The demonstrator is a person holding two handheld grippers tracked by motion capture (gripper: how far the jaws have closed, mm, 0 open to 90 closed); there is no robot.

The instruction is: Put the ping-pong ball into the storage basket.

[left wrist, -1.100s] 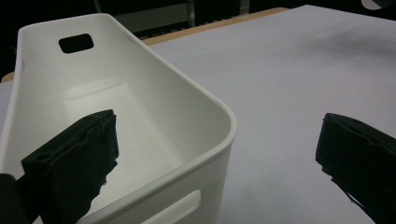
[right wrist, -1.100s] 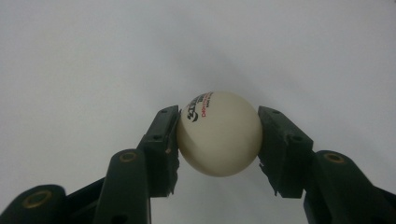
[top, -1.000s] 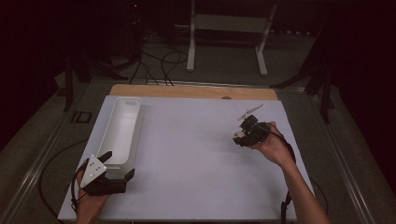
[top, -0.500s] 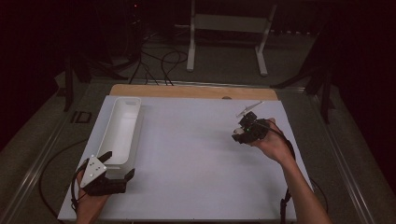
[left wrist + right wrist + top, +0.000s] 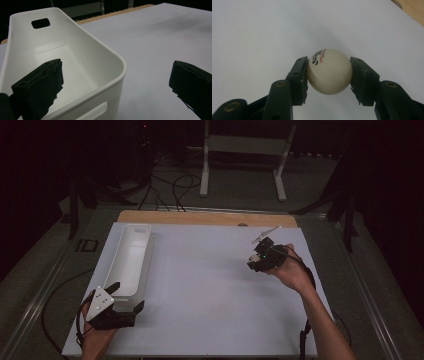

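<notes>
One ball, one bin

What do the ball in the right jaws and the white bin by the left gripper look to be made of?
Ball: likely thin celluloid or plastic, matte cream, printed logo, like a table tennis ball. White bin: apparently moulded plastic, smooth with a slight sheen, rounded corners, cut-out handle slot.

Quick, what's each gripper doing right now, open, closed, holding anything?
Left gripper: open, jaws straddling the near end wall of the white bin, not pressing it.
Right gripper: closed on the white ball.
</notes>
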